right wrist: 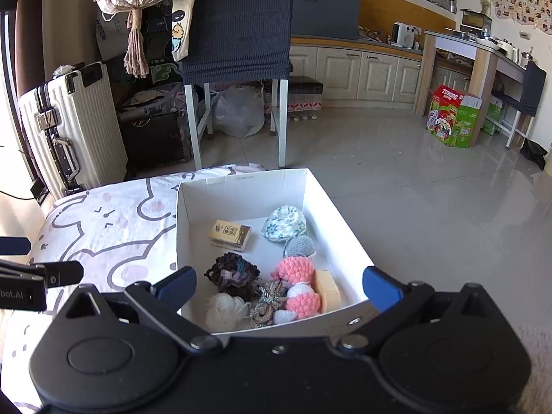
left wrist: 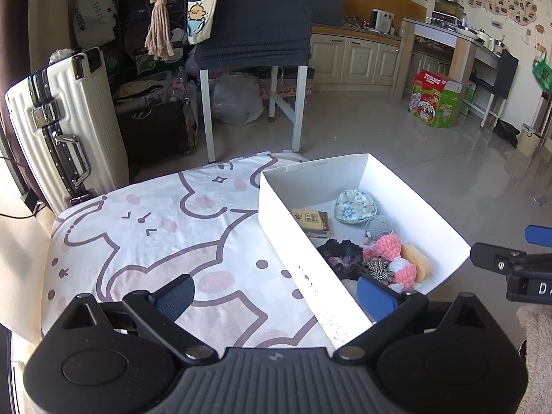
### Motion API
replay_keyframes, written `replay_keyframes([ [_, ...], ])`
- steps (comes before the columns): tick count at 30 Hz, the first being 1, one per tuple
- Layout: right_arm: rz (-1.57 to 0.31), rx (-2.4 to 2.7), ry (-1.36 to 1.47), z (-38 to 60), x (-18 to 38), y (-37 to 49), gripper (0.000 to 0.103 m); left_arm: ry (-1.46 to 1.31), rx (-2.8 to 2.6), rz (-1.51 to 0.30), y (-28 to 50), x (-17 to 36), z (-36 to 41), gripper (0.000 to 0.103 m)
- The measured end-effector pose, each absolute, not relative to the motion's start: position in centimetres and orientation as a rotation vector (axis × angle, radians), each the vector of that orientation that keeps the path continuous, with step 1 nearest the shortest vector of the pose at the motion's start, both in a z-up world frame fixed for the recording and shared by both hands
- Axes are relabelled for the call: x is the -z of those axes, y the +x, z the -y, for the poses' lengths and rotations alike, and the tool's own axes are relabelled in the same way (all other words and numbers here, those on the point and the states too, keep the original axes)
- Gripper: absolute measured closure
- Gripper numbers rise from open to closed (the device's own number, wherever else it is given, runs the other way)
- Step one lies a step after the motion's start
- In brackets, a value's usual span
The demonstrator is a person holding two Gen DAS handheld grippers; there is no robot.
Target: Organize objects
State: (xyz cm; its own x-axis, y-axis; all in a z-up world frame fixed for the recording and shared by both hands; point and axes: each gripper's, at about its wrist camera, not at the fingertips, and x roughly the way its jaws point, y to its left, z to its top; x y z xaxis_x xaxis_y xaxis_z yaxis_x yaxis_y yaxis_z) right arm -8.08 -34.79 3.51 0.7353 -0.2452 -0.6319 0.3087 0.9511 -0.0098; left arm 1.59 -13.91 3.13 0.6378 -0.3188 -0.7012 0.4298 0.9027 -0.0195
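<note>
At the far left stands a white ribbed suitcase (left wrist: pixel 65 131) with black corners and metal latches, upright beside the bed. The bed is covered with a white cartoon-print sheet (left wrist: pixel 165 227) with pink spots and dark outlines.

The left gripper (left wrist: pixel 272 291) hangs over this sheet with its jaws spread wide; nothing is between them. One blue pad is above the sheet, the other one is above the near corner of the white cardboard box (right wrist: pixel 241 183).

The box lies on the right part of the bed, at its edge. Inside it, near the far wall, rests a small yellow carton (right wrist: pixel 230 234), and to its right a floral fabric pouch (right wrist: pixel 284 222) touching a grey crochet piece (right wrist: pixel 300 245). Closer to the camera there is a dark crochet scrunchie (right wrist: pixel 233 272), then a pink and white crochet toy (right wrist: pixel 298 284), and a pale yellow block (right wrist: pixel 327 289) leaning on the right wall. At the near wall lie a white fluffy ball (right wrist: pixel 224 310) and a brown striped item (right wrist: pixel 267 302), maybe a braided hair tie; I cannot see it clearly.

The right gripper (right wrist: pixel 279 288) is held above the near end of the box, jaws also wide apart, and it grips nothing.

On the tiled floor at the right stands a red and green Tuborg carton (right wrist: pixel 453 115) next to a wooden table leg.
</note>
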Motion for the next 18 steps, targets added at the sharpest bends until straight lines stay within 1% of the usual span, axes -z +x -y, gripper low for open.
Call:
replay_keyframes([
  [7, -0.689, 0.296, 0.047, 33.67, -2.92, -7.67, 0.0, 0.172, 0.372, -0.779, 2.05, -2.69, 13.73, 0.003],
  [18, -0.704, 0.319, 0.093, 34.59, -2.62, -7.45, 0.0, 0.186, 0.352, -0.785, 2.01, -2.63, 13.55, 0.003],
])
